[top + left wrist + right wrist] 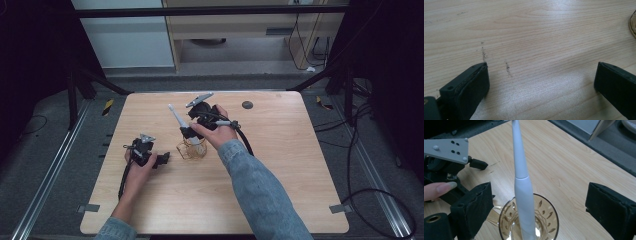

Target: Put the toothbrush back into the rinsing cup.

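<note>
One amber patterned glass cup (529, 220) is standing mid-table, holding one slim white plastic toothbrush (520, 170) leaning long-axis upward, tip pointing away. The right gripper (537, 202) is straddling it, jaws apart; the left gripper (541, 82) is resting alongside, gaping.

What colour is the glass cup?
Amber glass cup with a leaf pattern; clearest in the right gripper view.

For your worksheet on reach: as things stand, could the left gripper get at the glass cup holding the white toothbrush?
Probably yes: the left gripper is open, and bare table lies between it and the glass cup beside it.
</note>
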### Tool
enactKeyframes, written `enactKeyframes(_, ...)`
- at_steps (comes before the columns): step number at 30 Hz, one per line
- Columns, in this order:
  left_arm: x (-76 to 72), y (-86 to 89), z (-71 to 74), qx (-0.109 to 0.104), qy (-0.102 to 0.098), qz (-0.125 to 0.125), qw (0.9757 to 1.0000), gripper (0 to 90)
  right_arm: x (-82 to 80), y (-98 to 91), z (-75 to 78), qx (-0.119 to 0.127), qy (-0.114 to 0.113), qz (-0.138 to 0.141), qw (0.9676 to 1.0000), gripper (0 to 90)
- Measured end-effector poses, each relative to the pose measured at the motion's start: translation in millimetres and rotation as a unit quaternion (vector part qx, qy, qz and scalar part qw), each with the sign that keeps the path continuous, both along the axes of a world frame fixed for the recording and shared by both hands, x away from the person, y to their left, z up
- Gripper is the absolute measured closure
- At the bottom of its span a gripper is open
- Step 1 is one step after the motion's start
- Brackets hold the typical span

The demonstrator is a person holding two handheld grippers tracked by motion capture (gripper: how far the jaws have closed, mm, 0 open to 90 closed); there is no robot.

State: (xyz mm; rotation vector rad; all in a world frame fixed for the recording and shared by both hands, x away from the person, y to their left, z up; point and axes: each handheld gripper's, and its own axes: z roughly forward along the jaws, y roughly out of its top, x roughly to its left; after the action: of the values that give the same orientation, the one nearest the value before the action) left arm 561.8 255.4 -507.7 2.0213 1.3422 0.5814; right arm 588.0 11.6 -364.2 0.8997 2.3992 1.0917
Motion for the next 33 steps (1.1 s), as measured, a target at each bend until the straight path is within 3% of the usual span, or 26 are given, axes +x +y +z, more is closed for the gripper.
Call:
enactKeyframes(19,0.3,0.1,0.1,0.001,0.000,-0.001,1.0000,0.0,-4.9,-22.7,1.8,0.005,-0.019,-0.021,0.9996,7.9)
enactKeyframes(33,0.3,0.2,0.2,0.002,0.001,-0.002,1.0000,0.0,-6.2,-59.9,-4.8,0.001,-0.019,-0.057,0.9982,8.2)
